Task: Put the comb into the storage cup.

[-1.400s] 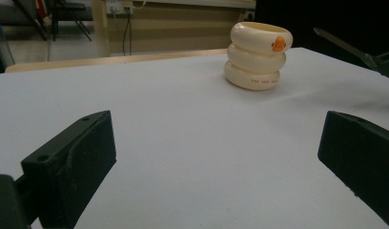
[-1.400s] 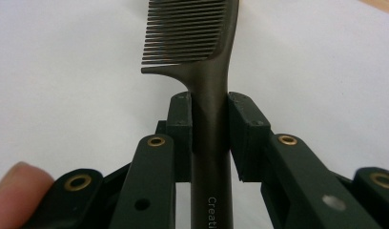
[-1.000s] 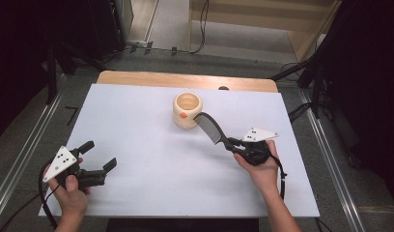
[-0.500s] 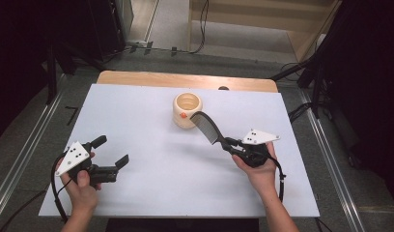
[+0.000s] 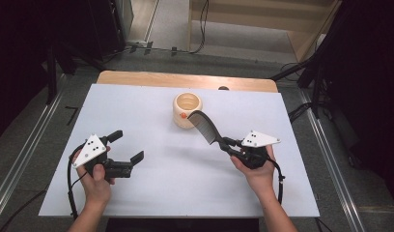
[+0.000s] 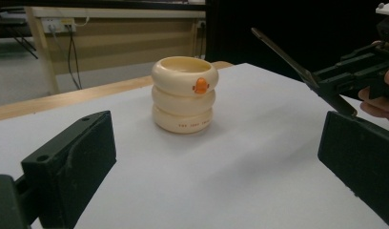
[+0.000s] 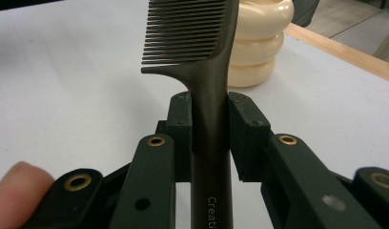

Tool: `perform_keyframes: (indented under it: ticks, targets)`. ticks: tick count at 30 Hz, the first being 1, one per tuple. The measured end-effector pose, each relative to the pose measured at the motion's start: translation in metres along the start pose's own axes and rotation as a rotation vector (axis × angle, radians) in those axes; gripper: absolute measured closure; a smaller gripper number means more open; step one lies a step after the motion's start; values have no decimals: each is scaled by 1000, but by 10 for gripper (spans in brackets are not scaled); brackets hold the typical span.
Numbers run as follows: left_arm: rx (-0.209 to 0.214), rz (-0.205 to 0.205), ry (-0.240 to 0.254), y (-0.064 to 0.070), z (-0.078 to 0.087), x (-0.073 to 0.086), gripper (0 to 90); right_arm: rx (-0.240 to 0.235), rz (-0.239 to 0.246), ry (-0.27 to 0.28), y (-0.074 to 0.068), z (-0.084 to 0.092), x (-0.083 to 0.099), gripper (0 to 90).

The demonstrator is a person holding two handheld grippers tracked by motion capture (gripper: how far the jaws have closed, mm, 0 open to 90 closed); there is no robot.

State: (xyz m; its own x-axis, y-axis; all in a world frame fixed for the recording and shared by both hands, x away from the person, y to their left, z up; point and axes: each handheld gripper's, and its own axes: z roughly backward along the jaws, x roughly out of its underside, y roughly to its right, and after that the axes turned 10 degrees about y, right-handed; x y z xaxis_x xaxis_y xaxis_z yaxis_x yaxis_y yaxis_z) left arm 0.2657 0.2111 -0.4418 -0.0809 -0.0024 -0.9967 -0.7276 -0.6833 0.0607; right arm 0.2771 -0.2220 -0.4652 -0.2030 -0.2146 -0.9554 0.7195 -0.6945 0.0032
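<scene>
Displacement of the left gripper [image 5: 130, 147] is noted: it has been carried from the near left table edge toward the cream ringed cup [image 5: 188, 109], jaws set wide apart, nothing between them. The right gripper [image 5: 227, 145] is kept clamped on the handle of the dark comb [image 5: 203, 125], whose toothed end is held raised just beside the cup. The cup is seen unobstructed between the left jaws on the white table [image 5: 195, 188].
</scene>
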Motion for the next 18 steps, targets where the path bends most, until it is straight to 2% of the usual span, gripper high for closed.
perform_keyframes:
  ticks: [10, 18]
  targets:
    - [33, 10, 17, 8, -19, -3, 0, -8, 6, 27, -6, -1, -2, 703]
    - [69, 15, 33, 18, -37, -8, 0, -20, 32, 72, -12, -1, -4, 703]
